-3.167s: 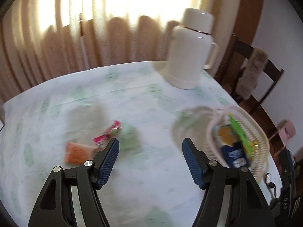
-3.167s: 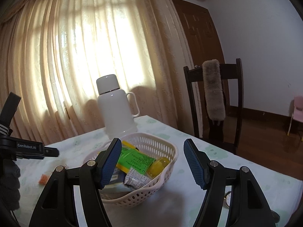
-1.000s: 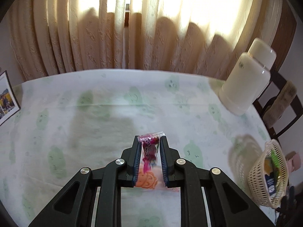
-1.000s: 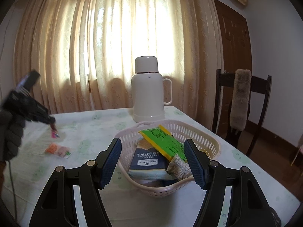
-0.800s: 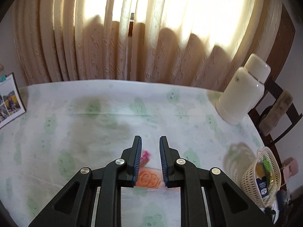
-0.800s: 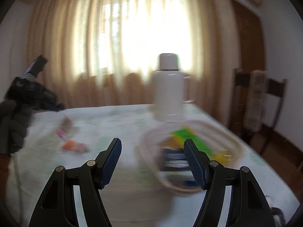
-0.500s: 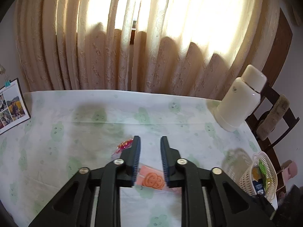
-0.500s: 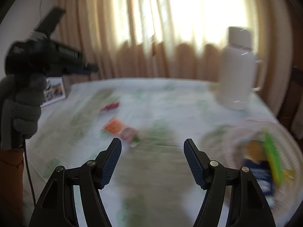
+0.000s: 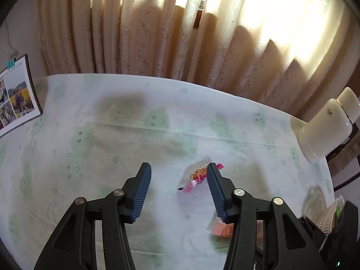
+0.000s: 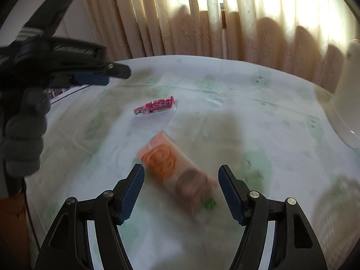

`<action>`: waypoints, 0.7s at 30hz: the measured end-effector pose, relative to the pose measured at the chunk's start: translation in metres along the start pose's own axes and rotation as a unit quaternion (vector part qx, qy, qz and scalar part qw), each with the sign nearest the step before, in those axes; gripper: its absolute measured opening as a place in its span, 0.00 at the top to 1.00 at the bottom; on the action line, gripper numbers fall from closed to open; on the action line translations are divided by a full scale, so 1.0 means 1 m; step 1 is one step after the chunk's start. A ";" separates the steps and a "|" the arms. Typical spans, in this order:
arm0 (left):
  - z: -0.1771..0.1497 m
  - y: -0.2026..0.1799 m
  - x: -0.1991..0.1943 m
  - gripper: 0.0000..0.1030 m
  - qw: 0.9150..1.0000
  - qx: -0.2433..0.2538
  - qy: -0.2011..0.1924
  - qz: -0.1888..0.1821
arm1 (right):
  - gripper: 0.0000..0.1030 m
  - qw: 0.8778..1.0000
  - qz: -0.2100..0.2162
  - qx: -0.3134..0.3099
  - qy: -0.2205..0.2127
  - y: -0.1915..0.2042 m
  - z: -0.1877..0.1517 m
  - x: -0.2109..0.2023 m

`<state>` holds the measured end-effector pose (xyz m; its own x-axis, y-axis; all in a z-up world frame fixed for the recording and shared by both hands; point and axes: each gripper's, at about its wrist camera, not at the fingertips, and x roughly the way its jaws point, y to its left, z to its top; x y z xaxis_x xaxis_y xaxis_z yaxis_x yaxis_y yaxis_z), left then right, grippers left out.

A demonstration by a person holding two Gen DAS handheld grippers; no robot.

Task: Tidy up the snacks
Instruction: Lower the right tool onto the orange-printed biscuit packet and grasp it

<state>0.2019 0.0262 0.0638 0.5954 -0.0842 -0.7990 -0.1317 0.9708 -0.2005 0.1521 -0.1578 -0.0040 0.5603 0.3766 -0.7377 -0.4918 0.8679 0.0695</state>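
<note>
A small pink candy packet (image 9: pixel 198 178) lies on the white tablecloth with green figures (image 9: pixel 112 148), just left of my left gripper's right finger. My left gripper (image 9: pixel 178 191) is open and empty, raised above the table. In the right wrist view the pink packet (image 10: pixel 155 108) lies further back, and an orange snack packet (image 10: pixel 173 166) lies right in front of my right gripper (image 10: pixel 181 194), which is open and empty. The orange packet (image 9: pixel 222 228) also shows in the left view, partly hidden behind the right finger. The left gripper (image 10: pixel 99 75) shows at upper left.
A white thermos (image 9: pixel 326 130) stands at the table's right edge; it also shows in the right wrist view (image 10: pixel 348 94). A pale basket with snacks (image 9: pixel 329 220) peeks in at the lower right. A photo sheet (image 9: pixel 15 103) lies at far left. Curtains hang behind the table.
My left gripper has let go of the pink packet, opened and lifted away; the packet lies on the cloth. My right gripper has swung left from the basket to the orange packet.
</note>
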 end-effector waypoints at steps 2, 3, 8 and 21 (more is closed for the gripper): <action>0.000 0.003 0.004 0.53 1.000 -0.004 0.005 0.001 | 0.33 1.000 0.008 0.003 0.010 -0.003 0.009 0.015; 0.000 0.004 0.006 0.52 1.000 -0.004 0.007 0.001 | 0.33 1.000 0.011 0.003 0.014 -0.004 0.012 0.019; 0.002 0.010 0.011 0.38 1.000 -0.017 0.011 0.005 | 0.33 0.999 0.036 -0.009 0.033 -0.006 0.012 0.023; -0.003 0.006 0.024 0.38 0.999 -0.013 0.032 0.009 | 0.50 0.996 -0.037 -0.075 0.042 0.033 -0.012 0.014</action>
<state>0.2136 0.0290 0.0418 0.5416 -0.0819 -0.8366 -0.1624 0.9663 -0.1997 0.1354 -0.1274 -0.0195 0.5449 0.2790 -0.7907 -0.5489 0.8316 -0.0848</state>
